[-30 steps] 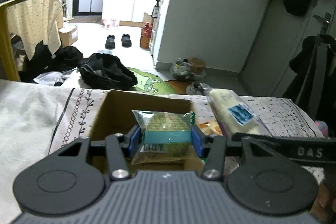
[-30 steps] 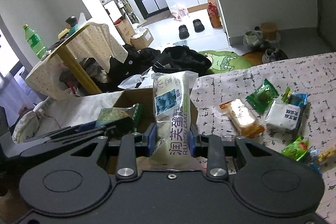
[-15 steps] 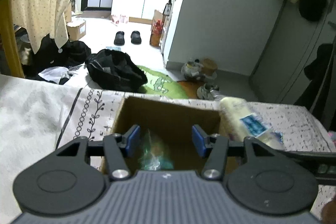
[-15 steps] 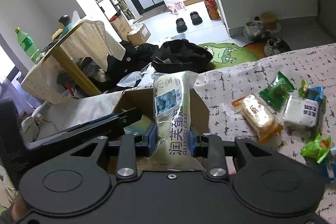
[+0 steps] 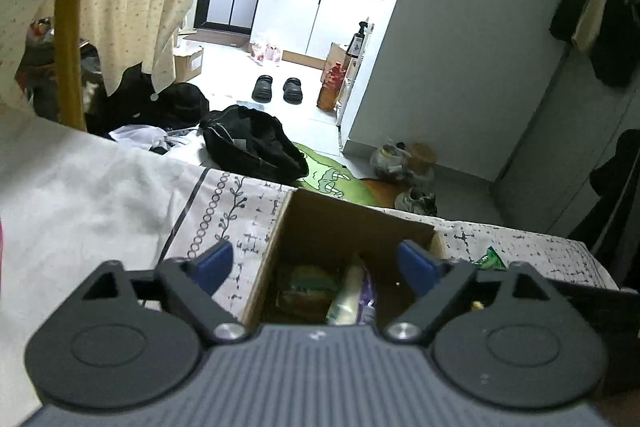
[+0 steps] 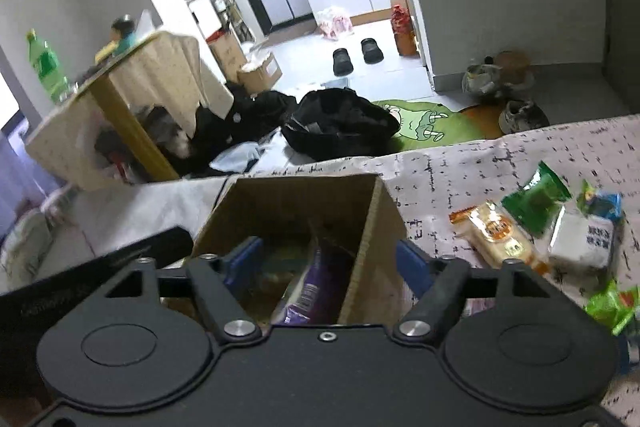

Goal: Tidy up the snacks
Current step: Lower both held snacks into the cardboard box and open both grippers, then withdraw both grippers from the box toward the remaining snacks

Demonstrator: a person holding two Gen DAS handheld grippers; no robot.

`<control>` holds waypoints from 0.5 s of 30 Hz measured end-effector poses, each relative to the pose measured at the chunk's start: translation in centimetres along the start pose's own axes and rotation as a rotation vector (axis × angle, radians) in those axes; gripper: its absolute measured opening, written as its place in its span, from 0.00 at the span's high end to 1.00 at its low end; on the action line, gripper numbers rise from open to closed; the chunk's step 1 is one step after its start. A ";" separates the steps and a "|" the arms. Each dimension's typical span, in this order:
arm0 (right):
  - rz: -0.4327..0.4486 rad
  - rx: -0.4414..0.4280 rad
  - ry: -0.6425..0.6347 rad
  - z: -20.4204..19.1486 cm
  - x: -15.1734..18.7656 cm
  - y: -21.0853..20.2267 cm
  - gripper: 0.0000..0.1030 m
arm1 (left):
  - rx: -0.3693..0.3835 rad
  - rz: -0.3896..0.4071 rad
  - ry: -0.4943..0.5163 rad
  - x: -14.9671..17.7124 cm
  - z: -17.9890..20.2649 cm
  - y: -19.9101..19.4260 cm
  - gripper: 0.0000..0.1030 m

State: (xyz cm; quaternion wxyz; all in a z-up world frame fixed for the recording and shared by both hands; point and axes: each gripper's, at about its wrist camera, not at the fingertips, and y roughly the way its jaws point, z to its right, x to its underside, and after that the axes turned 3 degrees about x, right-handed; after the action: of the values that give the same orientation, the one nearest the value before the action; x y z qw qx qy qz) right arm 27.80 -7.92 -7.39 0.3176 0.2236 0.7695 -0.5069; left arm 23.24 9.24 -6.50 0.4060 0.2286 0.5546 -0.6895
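While both tools hang over the open cardboard box [image 5: 304,223], their jaws are opening and neither grips anything. The left tool [image 5: 316,263] has its blue pads [image 5: 212,261] spread wide, one over the patterned cloth [image 5: 224,203] left of the box, the other near the box's right wall. Nothing lies between the pads; the box interior shows through the gap. The right tool [image 6: 328,263] also stands open, with one blue pad inside the box outline and the other outside its right wall, and no snack touches either pad.

Inside the box lie two snacks. A green-banded cake packet [image 5: 308,285] rests flat on the bottom at the left. A long white cake packet with a purple back [image 5: 350,291] leans beside it to the right; in the right wrist view the purple side [image 6: 312,287] faces up, tilted against the right half of the box.

On the patterned cloth to the right of the box, well apart from both tools, further snacks remain: an orange-ended bread packet [image 6: 496,231], a dark green packet [image 6: 536,197] just behind it, a white packet [image 6: 584,239] touching the green one, and a bright green wrapper [image 6: 612,305] nearer the camera. The left tool's black body [image 6: 80,275] appears at the left edge of the right wrist view.
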 end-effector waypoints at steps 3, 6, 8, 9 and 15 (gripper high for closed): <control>0.013 0.018 -0.013 0.7 0.5 -1.4 0.20 | 0.007 0.000 0.006 0.2 0.8 -0.6 0.11; 0.014 0.025 0.008 1.6 0.7 -2.4 0.10 | 0.024 0.021 -0.006 0.5 1.6 -1.4 0.06; 0.020 0.022 0.010 2.5 0.9 -3.4 0.04 | 0.014 0.046 -0.013 0.8 2.2 -2.1 0.01; 0.025 0.024 0.007 2.8 1.0 -3.8 0.00 | 0.018 0.056 -0.017 1.0 2.3 -2.5 0.00; 0.056 0.051 -0.033 4.8 1.6 -6.5 0.00 | 0.033 0.071 -0.037 2.1 3.4 -3.8 0.00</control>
State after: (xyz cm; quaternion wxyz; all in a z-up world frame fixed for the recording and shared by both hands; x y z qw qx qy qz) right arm 23.63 -14.87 -5.74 0.3383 0.2447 0.7446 -0.5209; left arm 19.41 5.59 -4.97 0.4367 0.2422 0.5271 -0.6877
